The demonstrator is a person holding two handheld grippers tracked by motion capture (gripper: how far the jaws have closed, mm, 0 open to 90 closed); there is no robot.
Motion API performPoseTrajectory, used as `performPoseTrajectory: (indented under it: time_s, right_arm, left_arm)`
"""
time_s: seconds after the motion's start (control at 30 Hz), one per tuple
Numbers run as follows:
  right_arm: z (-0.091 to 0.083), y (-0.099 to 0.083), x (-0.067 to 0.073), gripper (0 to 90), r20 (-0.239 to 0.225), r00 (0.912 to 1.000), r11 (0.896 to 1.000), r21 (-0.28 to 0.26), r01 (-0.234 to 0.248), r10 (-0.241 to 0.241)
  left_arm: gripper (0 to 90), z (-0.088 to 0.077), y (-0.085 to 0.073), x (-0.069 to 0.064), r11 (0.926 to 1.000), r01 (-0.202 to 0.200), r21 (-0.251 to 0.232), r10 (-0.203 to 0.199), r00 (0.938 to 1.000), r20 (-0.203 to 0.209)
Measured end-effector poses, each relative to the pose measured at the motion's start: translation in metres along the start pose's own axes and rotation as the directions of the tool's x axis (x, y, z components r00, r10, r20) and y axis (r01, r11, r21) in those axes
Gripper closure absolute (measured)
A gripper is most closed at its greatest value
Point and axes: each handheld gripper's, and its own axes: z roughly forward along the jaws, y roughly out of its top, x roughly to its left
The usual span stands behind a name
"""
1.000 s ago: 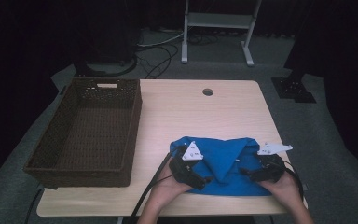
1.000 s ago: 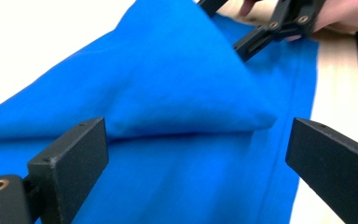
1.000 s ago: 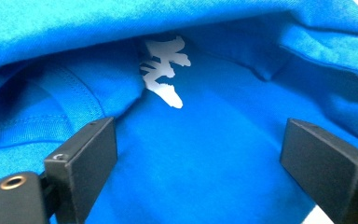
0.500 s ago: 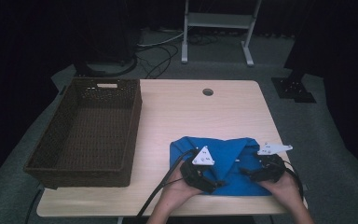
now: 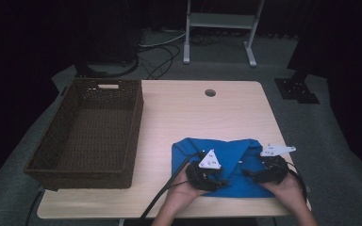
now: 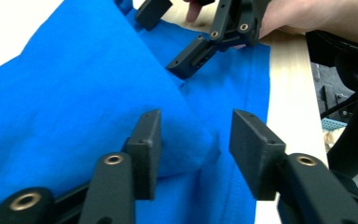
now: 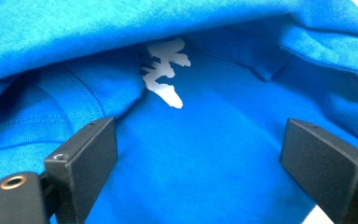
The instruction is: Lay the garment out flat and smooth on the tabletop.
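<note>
1. The left hand (image 5: 185,187) is reaching in from the near edge of the table (image 5: 188,113), holding the left claw (image 5: 221,181) low over the blue shirt (image 5: 231,157) and pointing it toward the right claw (image 5: 248,173).
2. The left claw's jaws have just been closing; they are standing partly apart with a raised fold of the shirt (image 6: 186,135) lying between them. The fold is touching the left-hand jaw, while a gap remains at the other, so nothing is gripped yet.
3. The right hand (image 5: 290,186) is resting at the shirt's right edge, its claw pointing inward at the left claw.
4. The right claw (image 7: 198,172) is standing wide open, with flat cloth between and beyond its jaws and a white print (image 7: 165,70) just ahead; it is holding nothing.
5. The shirt is lying crumpled under both claws, and a brown basket (image 5: 56,141) is sitting well off to the left claw's left.
</note>
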Motion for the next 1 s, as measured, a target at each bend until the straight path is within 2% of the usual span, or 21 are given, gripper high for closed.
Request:
performPoseTrajectory:
  time_s: [0.13,0.3,0.7,1.0]
  right_arm:
    - [0.0,0.0,0.0,10.5,0.001,1.0,1.0,0.0,0.001,-0.001]
    - [0.0,0.0,0.0,10.4,0.0,1.0,1.0,0.0,0.001,-0.001]
    - [0.0,0.0,0.0,10.5,0.0,1.0,1.0,0.0,0.002,-0.002]
    - [0.0,0.0,0.0,10.5,-0.001,1.0,1.0,0.0,0.003,-0.003]
  left_arm:
    - [57.9,0.007,-0.001,0.001,0.9996,0.0,0.03,0.0,1.0,0.005]
    - [63.8,0.014,-0.004,0.003,0.9973,0.0,0.074,0.001,0.9999,-0.01]
    - [84.2,0.015,-0.005,0.008,0.996,0.037,0.081,-0.037,0.9993,0.005]
    - [87.1,0.012,0.0,0.011,0.9969,0.046,0.063,-0.047,0.9988,0.012]
